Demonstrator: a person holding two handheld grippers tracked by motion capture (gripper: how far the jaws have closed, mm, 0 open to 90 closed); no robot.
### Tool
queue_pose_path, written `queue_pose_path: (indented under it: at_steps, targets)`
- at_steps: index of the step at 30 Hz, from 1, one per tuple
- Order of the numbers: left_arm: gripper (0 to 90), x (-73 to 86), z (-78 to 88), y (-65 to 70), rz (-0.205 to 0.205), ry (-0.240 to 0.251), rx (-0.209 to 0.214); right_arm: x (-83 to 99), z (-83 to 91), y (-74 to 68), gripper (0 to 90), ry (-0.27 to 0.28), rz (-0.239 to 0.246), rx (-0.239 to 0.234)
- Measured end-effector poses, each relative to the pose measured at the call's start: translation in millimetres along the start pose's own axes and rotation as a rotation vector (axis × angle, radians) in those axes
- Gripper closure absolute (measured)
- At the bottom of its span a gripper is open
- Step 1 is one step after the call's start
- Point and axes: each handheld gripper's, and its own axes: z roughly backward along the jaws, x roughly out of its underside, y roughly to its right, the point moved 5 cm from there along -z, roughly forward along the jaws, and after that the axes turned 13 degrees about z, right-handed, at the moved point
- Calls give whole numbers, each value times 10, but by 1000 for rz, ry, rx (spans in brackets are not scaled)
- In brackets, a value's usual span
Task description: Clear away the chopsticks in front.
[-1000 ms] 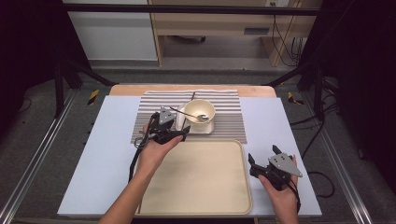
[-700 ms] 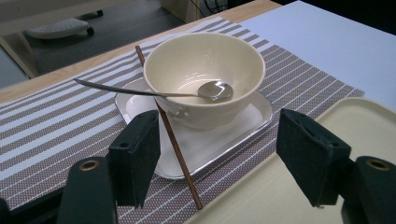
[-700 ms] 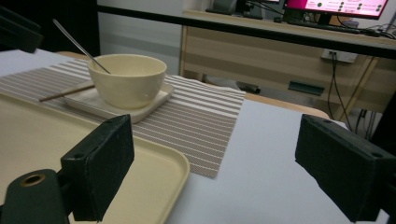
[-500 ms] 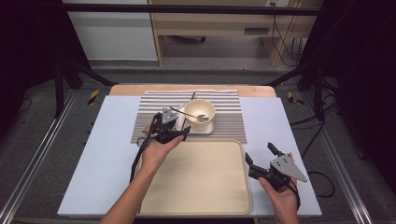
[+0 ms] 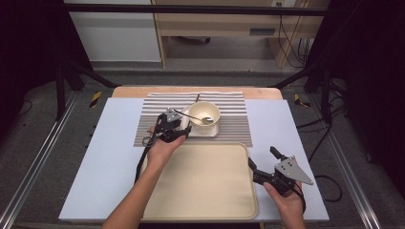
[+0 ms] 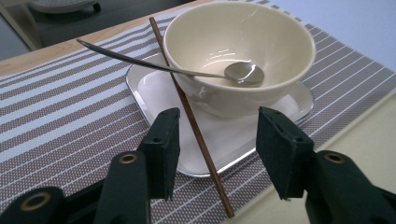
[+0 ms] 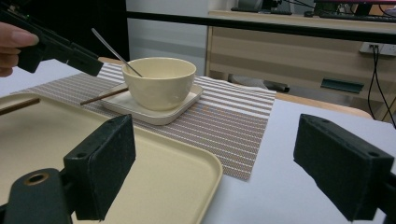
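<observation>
A cream bowl (image 5: pixel 204 113) (image 6: pixel 238 51) stands on a square white plate (image 5: pixel 213 130) (image 6: pixel 154 86) on the striped placemat (image 5: pixel 234 119). A metal spoon (image 6: pixel 240 74) rests in the bowl, handle out to the left. A brown chopstick (image 6: pixel 196 130) lies across the plate and leans on the bowl. My left gripper (image 5: pixel 184 128) (image 6: pixel 217 140) is low at the plate's near edge; its jaws have just been closing and stand either side of the chopstick without touching it. My right gripper (image 5: pixel 262 157) (image 7: pixel 215 168) is wide open beside the tray's right edge, nothing between its jaws.
A large beige tray (image 5: pixel 200 186) (image 7: pixel 154 186) lies in front of the placemat on the pale blue table cover (image 5: pixel 105 157). A wooden table edge (image 5: pixel 143 90) runs behind the mat. Dark frame legs and cables stand around the table.
My left gripper has sunk slightly toward the plate and its jaws have narrowed around the chopstick. The right gripper has stayed where it was.
</observation>
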Motion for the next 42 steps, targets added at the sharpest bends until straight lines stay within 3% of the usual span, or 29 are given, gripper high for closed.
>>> queue_pose_path:
  at_steps: [12, 23, 34, 42]
  targets:
    - [613, 85, -253, -81, 11, -49, -44, 17, -3, 17, 130, -10, 4, 9]
    - [644, 56, -331, -70, 8, -62, -37, 21, -1, 20, 129, -16, 0, 8]
    - [645, 68, -398, -64, -8, -87, -92, 25, 6, 33, 129, -16, -5, 9]
    - [666, 92, -457, -79, 17, -92, -96, 29, 4, 36, 129, -17, -6, 11]
